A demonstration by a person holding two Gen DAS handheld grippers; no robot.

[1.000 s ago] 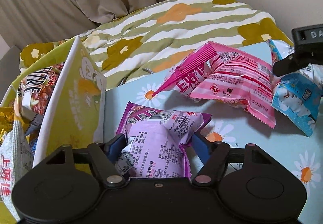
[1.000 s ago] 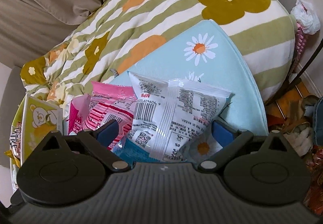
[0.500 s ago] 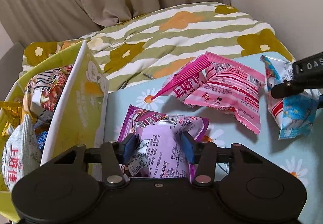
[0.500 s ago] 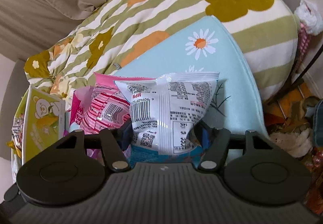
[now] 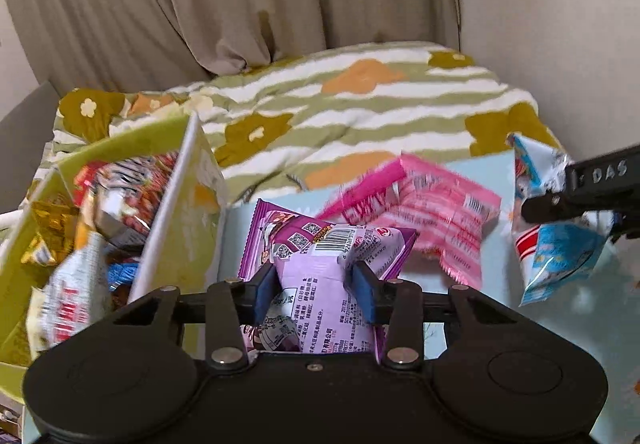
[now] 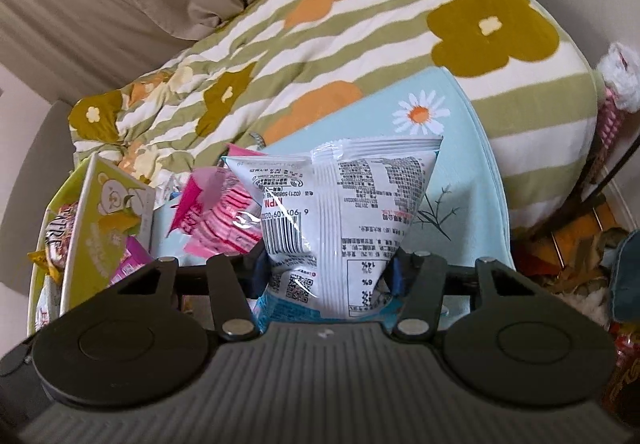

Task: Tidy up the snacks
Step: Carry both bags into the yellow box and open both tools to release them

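- Left gripper (image 5: 314,294) clenched on purple snack packet (image 5: 324,276), fingers just closed, packet raised over blue daisy table (image 5: 500,308).
- Right gripper (image 6: 326,274) clenched on white-blue snack packet (image 6: 340,219), fingers just closed too.
- Pink packet (image 5: 420,211) lying on table, far side, between them.
- Yellow-green box (image 5: 172,219) of snacks at left.

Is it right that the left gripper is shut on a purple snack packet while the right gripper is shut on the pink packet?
Not quite. The left gripper is shut on the purple snack packet, but the right gripper is shut on a white-and-blue packet, as the right wrist view shows. The pink packet lies loose on the blue daisy cloth.
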